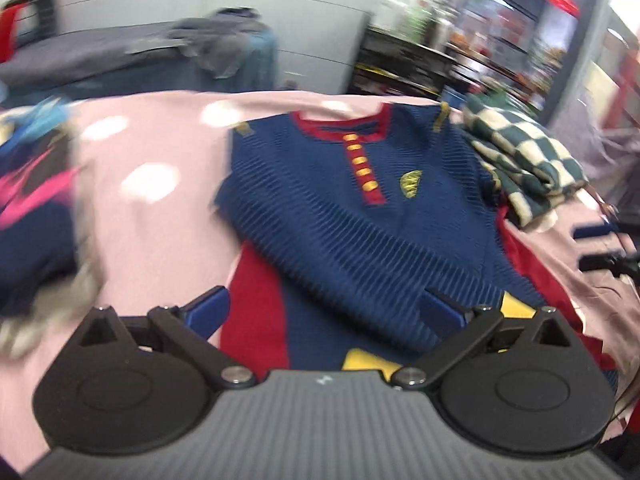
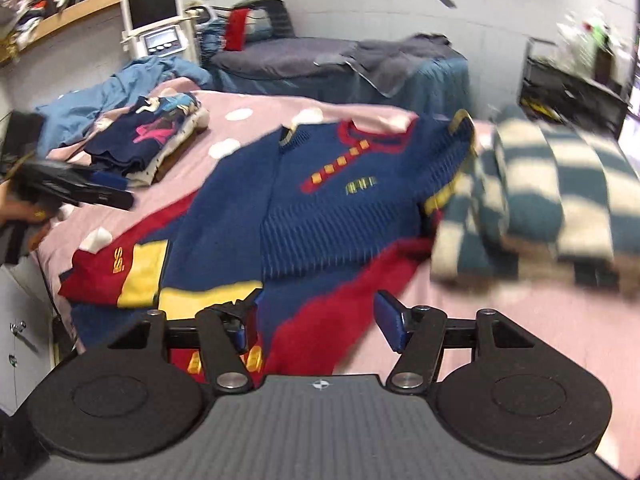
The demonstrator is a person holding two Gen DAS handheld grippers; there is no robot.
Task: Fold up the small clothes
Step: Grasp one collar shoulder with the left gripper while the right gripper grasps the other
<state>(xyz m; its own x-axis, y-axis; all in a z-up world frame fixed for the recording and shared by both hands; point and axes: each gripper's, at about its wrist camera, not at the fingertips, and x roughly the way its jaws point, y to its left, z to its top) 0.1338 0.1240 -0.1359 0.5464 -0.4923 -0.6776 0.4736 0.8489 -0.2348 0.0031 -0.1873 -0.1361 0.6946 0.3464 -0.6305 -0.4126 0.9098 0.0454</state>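
Observation:
A blue knitted sweater [image 1: 360, 216] [image 2: 320, 208] with a red collar, yellow buttons and red and yellow lower parts lies front up on the pink dotted bed sheet [image 1: 160, 216] [image 2: 520, 328]. One red and yellow sleeve [image 2: 120, 272] lies out at its left side. My left gripper [image 1: 326, 310] hangs open over the sweater's lower left part, nothing between its fingers; it also shows at the left in the right wrist view [image 2: 116, 190]. My right gripper [image 2: 320, 322] stands open above the red lower right edge, empty; it also shows at the right edge of the left wrist view [image 1: 596, 246].
A crumpled green and cream checked garment [image 1: 528, 160] [image 2: 540, 200] lies against the sweater's right shoulder. A stack of folded clothes [image 2: 148, 140] [image 1: 36, 216] sits at the bed's left. Behind are a second bed with grey cloths [image 2: 380, 60], a monitor [image 2: 150, 4] and a black crate [image 2: 572, 88].

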